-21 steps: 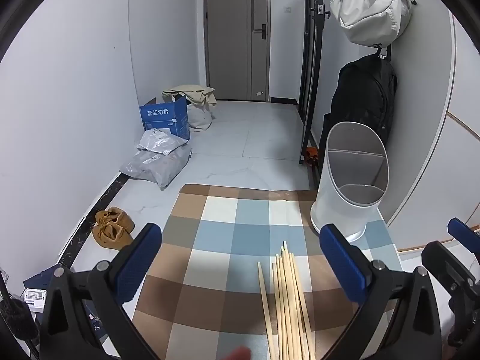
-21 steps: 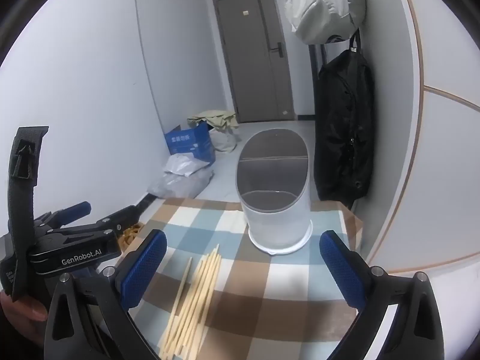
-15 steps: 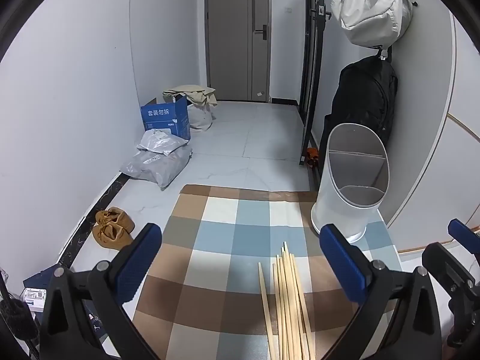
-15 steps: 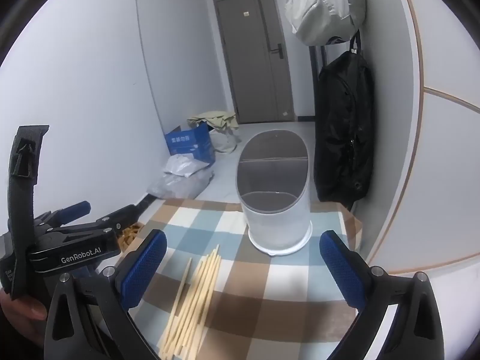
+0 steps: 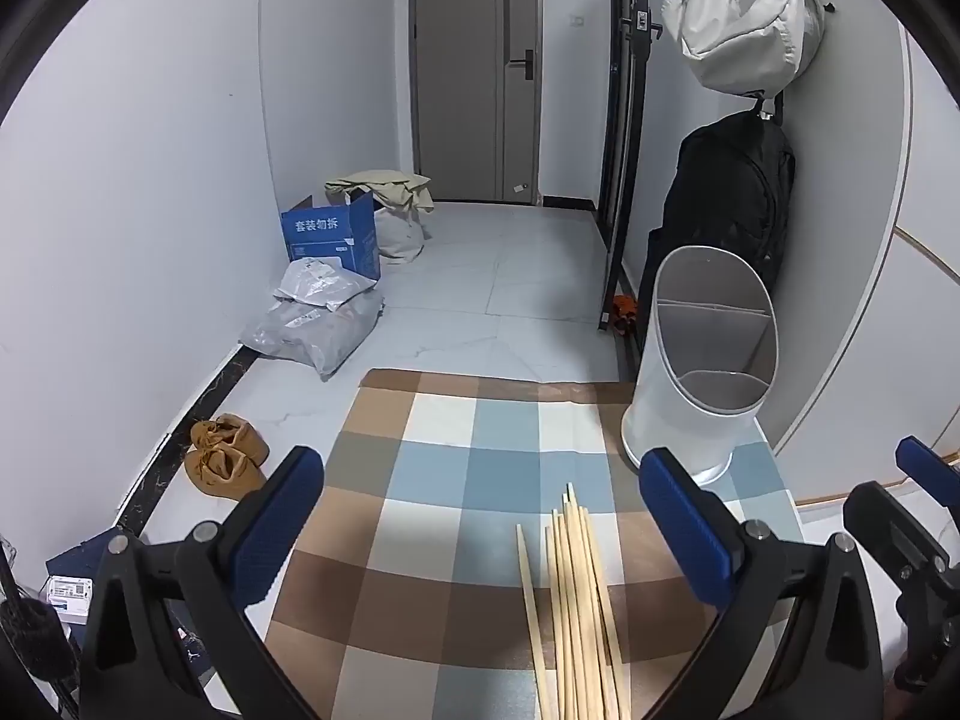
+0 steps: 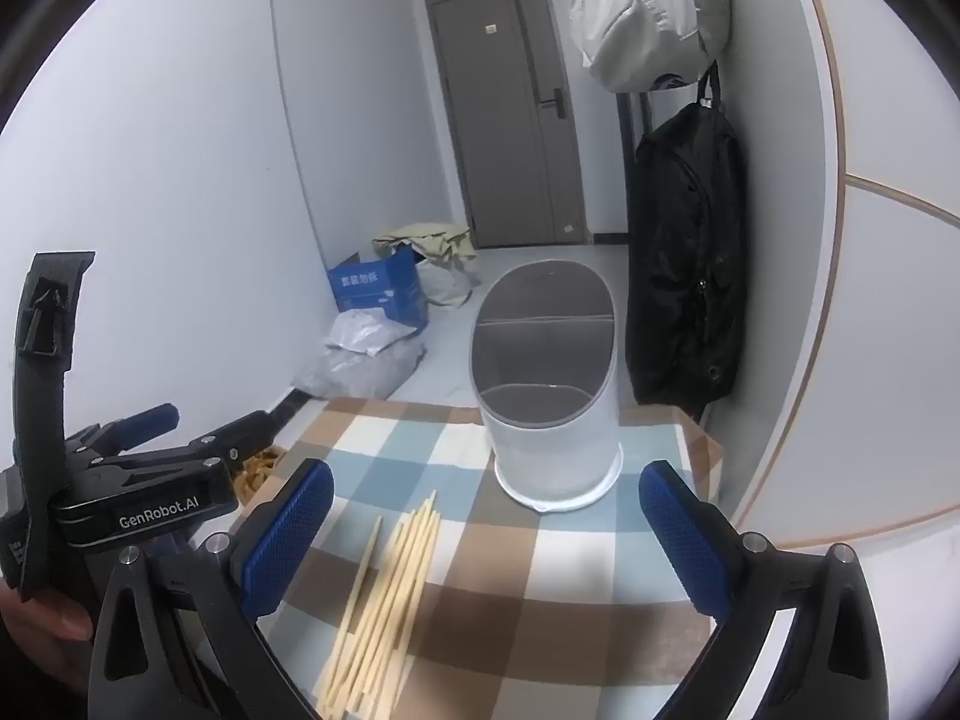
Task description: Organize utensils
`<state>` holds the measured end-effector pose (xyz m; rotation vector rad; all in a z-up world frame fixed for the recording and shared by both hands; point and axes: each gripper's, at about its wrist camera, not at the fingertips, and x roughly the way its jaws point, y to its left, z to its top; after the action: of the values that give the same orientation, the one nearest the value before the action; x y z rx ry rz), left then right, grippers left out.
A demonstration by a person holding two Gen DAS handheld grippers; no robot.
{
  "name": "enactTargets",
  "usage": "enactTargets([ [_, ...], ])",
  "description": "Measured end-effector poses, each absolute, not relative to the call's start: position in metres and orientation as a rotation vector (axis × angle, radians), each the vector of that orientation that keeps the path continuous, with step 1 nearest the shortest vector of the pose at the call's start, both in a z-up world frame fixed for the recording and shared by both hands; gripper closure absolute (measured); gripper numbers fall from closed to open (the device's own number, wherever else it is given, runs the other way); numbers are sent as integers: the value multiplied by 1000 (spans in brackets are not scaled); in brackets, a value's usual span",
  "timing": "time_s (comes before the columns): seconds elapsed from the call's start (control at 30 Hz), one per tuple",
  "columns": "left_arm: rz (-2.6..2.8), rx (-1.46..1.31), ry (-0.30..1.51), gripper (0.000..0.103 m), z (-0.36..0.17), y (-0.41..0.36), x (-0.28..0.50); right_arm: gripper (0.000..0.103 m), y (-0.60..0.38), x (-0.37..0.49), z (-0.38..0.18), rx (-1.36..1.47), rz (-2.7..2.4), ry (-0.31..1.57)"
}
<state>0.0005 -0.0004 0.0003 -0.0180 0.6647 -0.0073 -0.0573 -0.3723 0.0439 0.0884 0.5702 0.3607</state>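
Note:
Several pale wooden chopsticks [image 5: 573,594] lie in a loose bundle on the checked cloth [image 5: 456,474], also seen as chopsticks [image 6: 390,594] in the right wrist view. A white oval utensil holder [image 5: 705,360] with inner dividers stands upright at the cloth's far right; the same holder [image 6: 549,396] is straight ahead in the right wrist view. My left gripper [image 5: 480,516] hovers wide open above the cloth, nothing between its blue pads. My right gripper [image 6: 486,528] is likewise wide open and empty, short of the holder. The left gripper's body [image 6: 144,480] shows at the left of the right wrist view.
A wall runs close along the right of the table. Black bag [image 5: 729,204] and a white bag [image 5: 744,18] hang on it behind the holder. On the floor to the left lie a blue box [image 5: 330,234], grey parcels [image 5: 318,318] and brown shoes [image 5: 225,456].

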Motion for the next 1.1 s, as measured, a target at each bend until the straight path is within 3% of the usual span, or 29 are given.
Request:
enactTargets([
  [1.1, -29, -23, 673, 1, -2, -2, 0, 0, -373, -57, 41, 86, 341, 575],
])
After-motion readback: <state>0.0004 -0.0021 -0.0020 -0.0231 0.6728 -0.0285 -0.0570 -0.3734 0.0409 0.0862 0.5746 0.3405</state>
